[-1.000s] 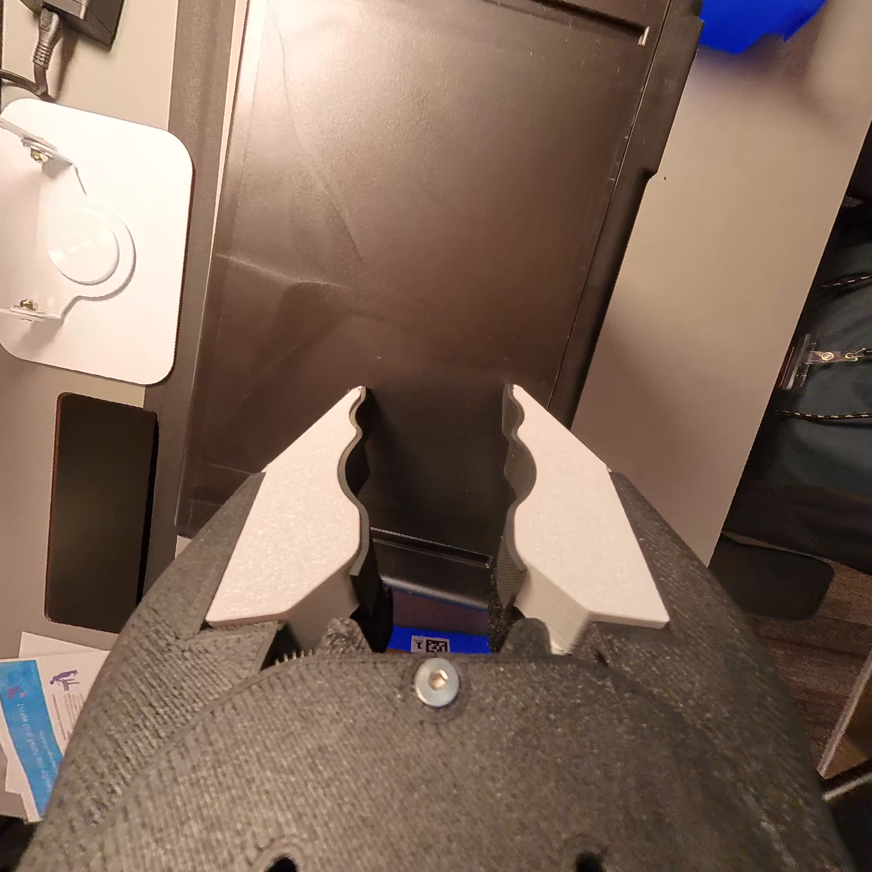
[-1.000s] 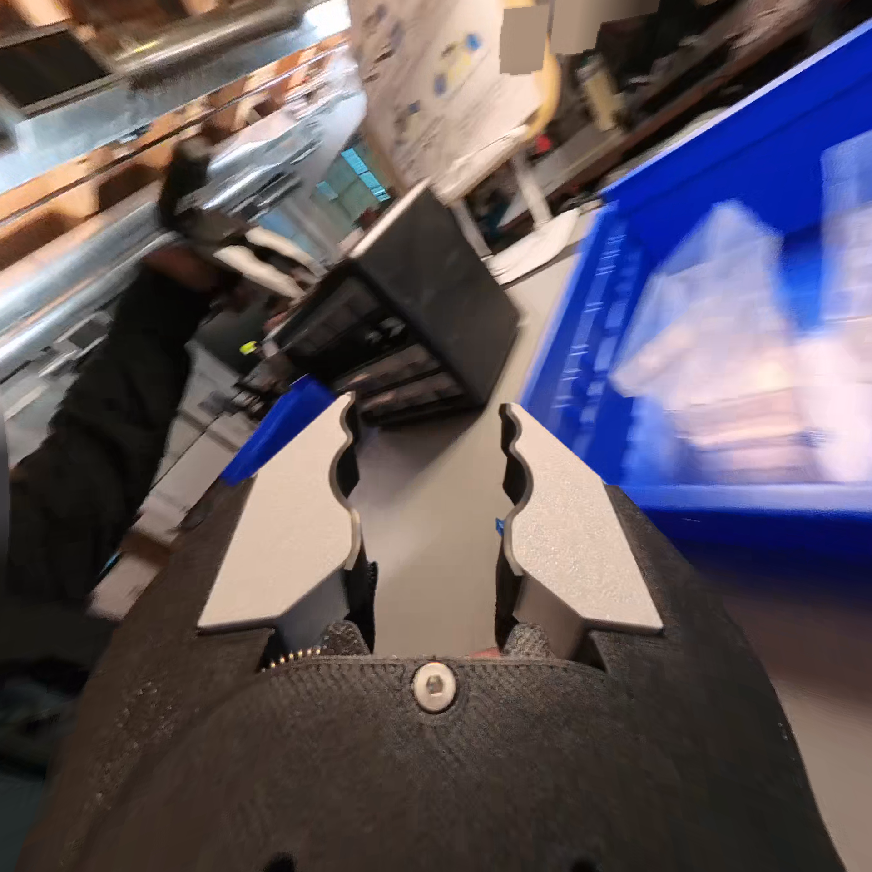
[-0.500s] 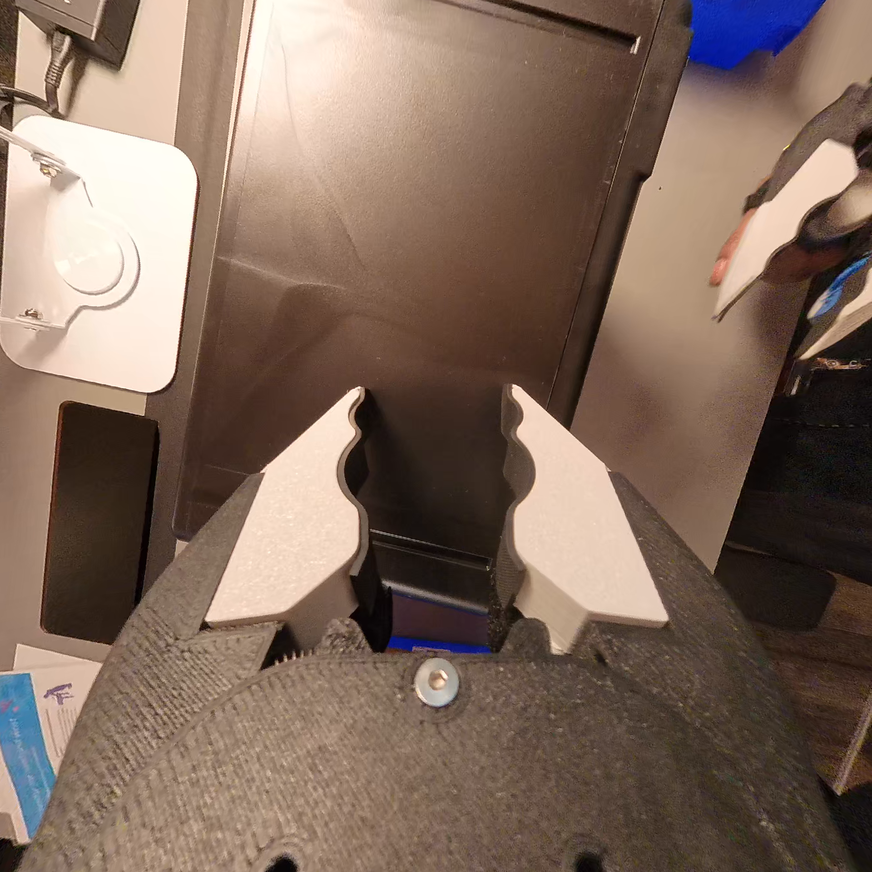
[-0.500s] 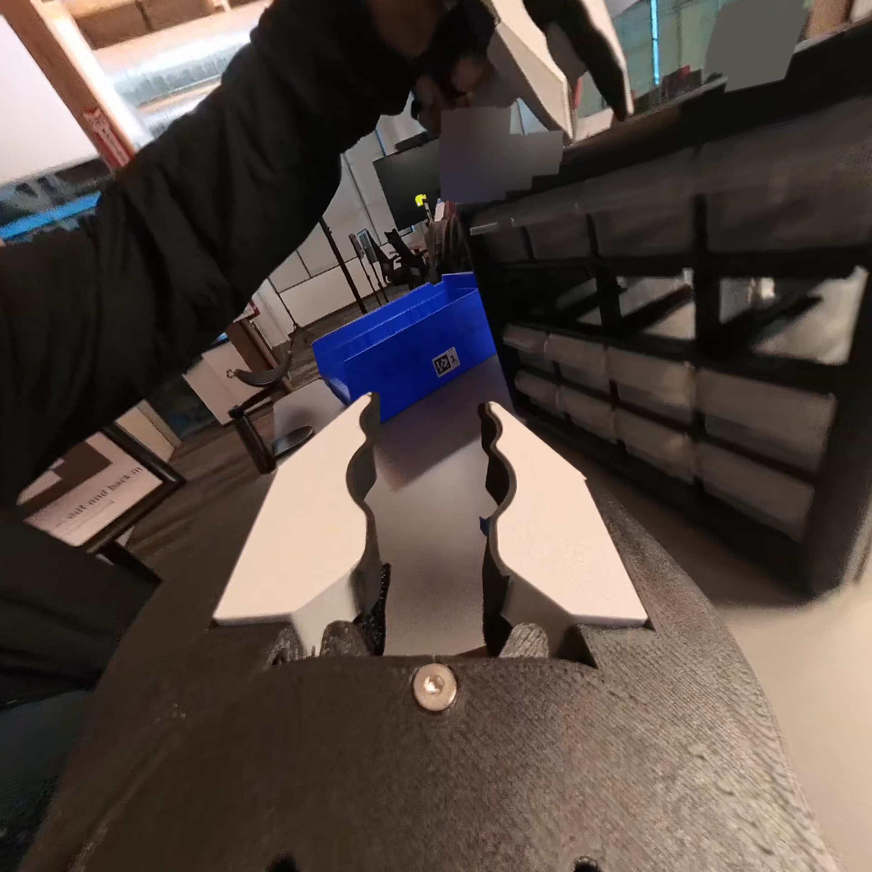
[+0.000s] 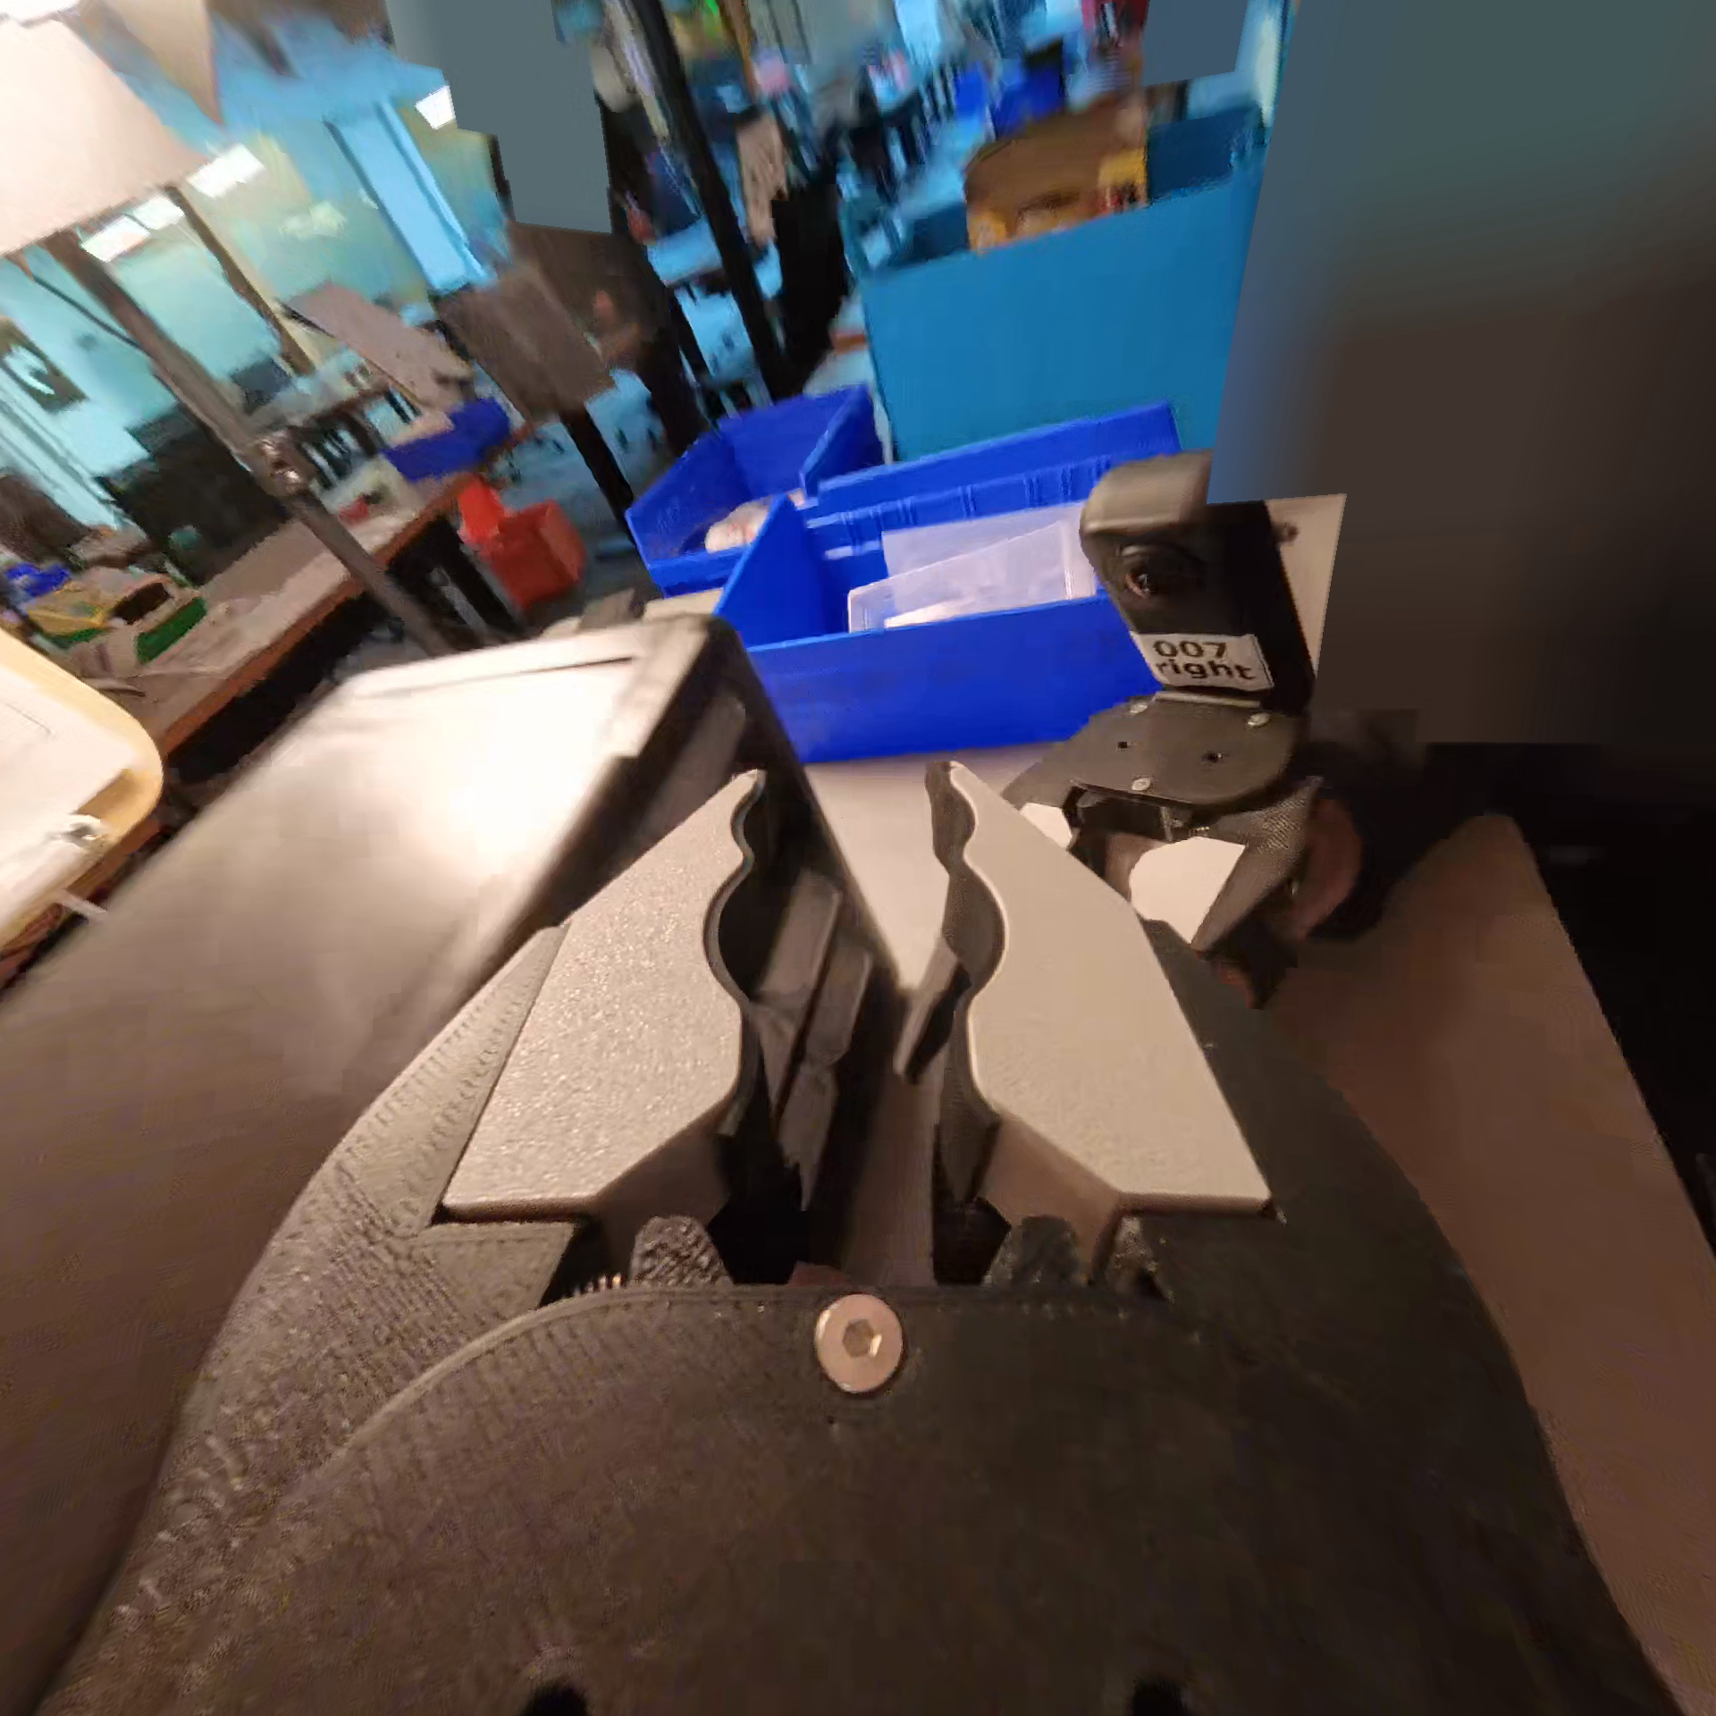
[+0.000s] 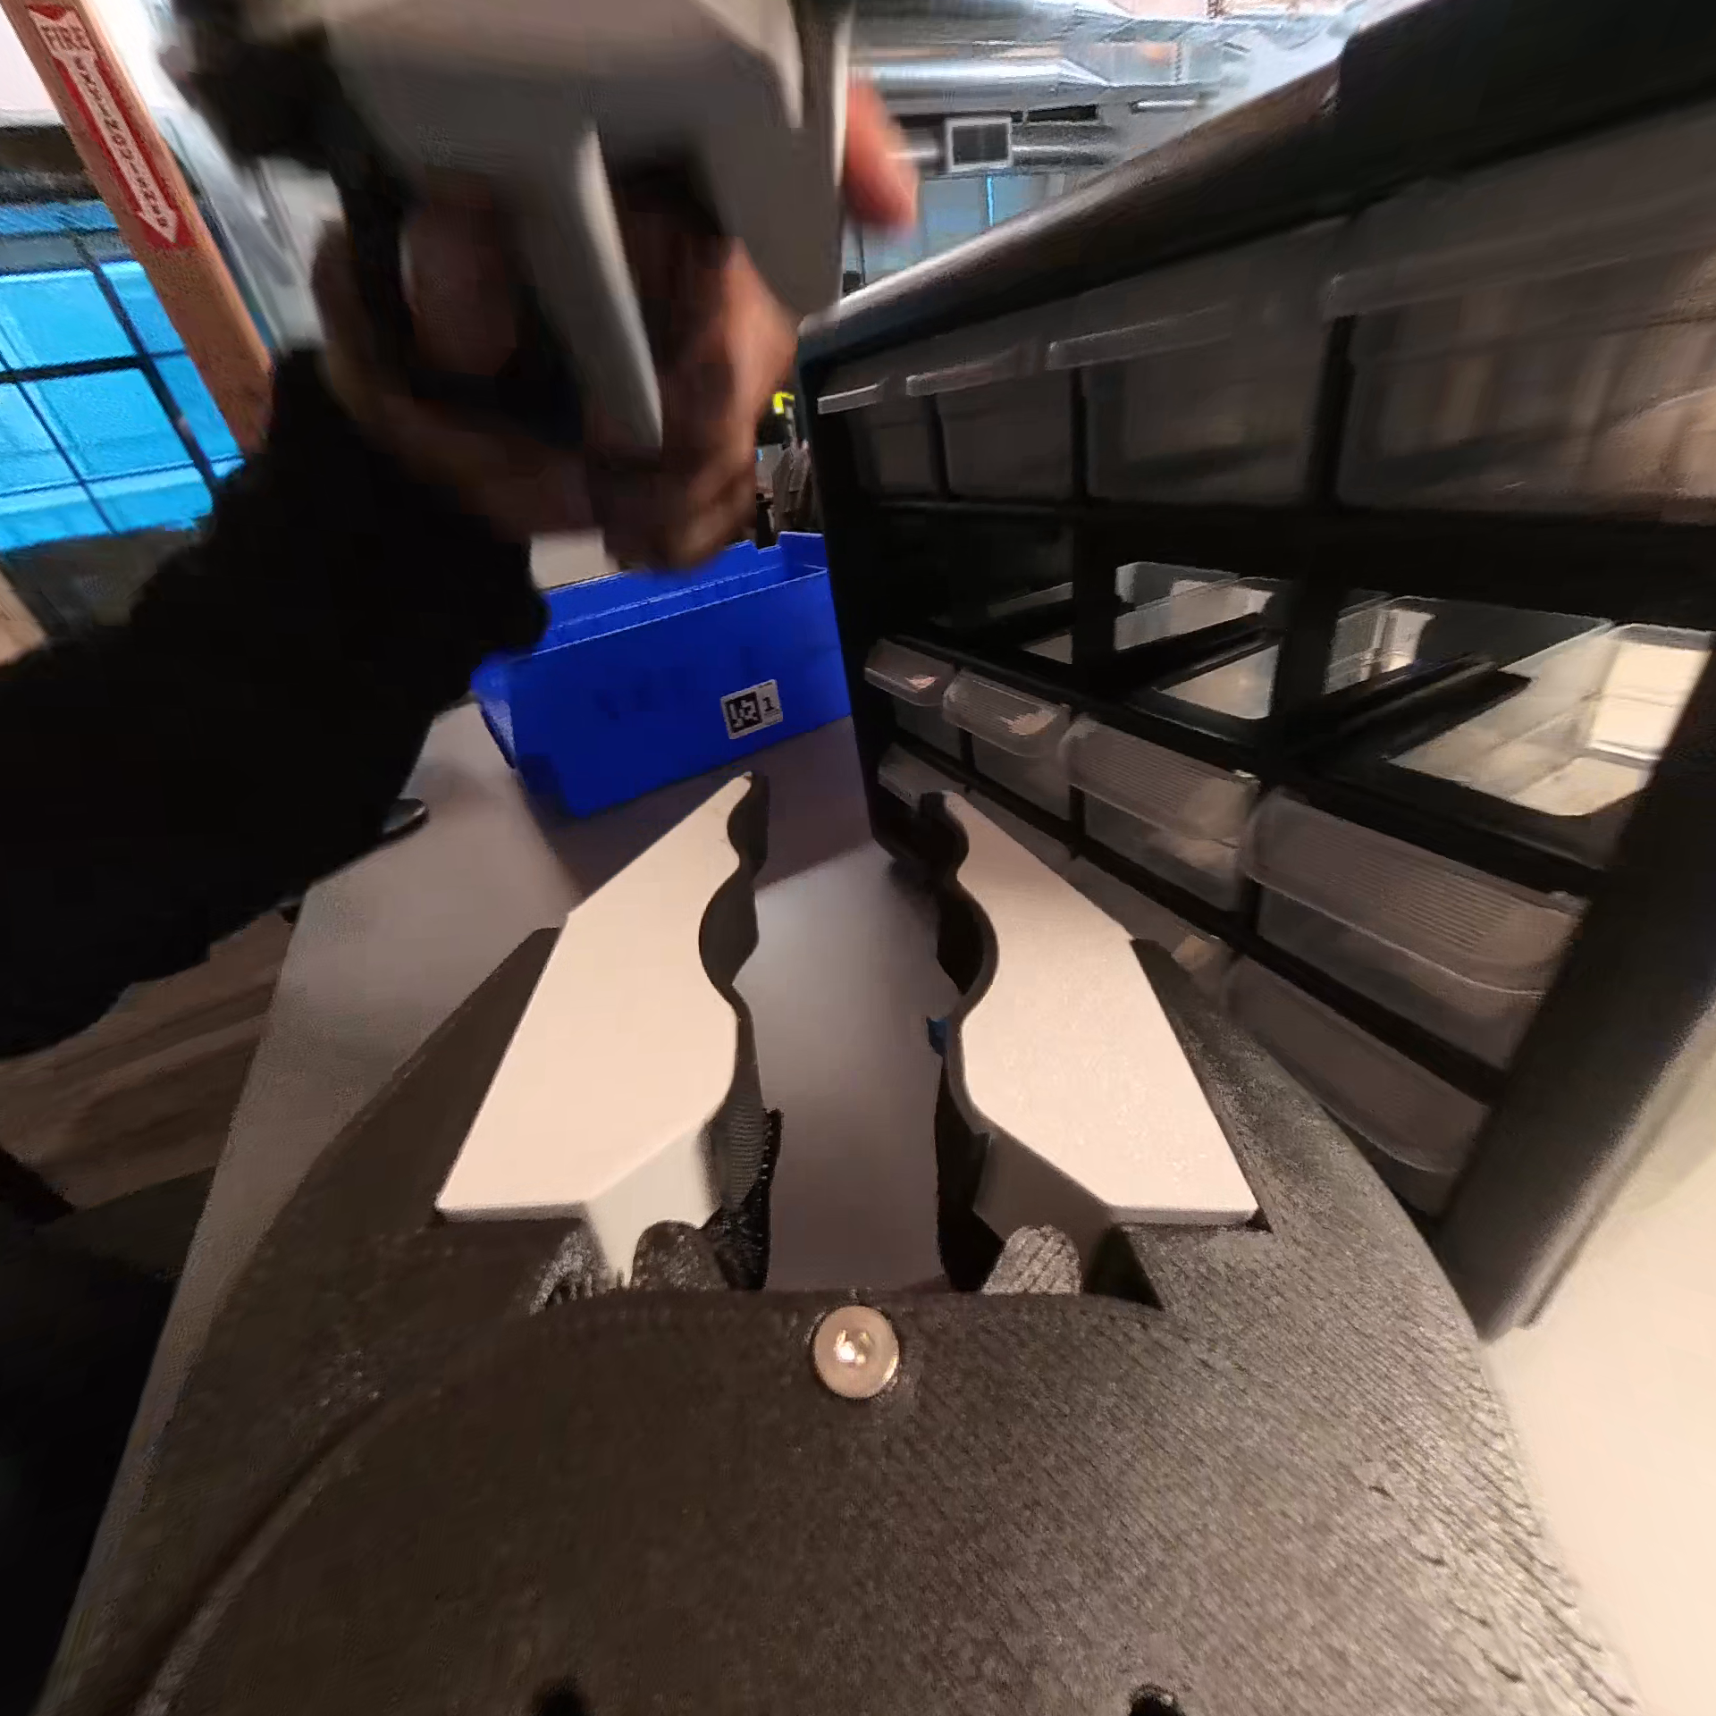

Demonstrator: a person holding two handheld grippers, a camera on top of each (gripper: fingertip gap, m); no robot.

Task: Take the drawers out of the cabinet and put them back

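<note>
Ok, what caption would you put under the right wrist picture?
Open, empty right gripper beside the black cabinet of clear drawers, blue bin behind.

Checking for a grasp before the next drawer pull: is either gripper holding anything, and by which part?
Nothing is held: left gripper and right gripper both stand open.

One cabinet (image 6: 1300, 232), three blue bins (image 5: 929, 687)

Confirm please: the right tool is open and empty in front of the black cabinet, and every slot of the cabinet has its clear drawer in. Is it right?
Not fully. In the right wrist view the right tool is open and empty, but the black cabinet has one row of slots without drawers.
</note>
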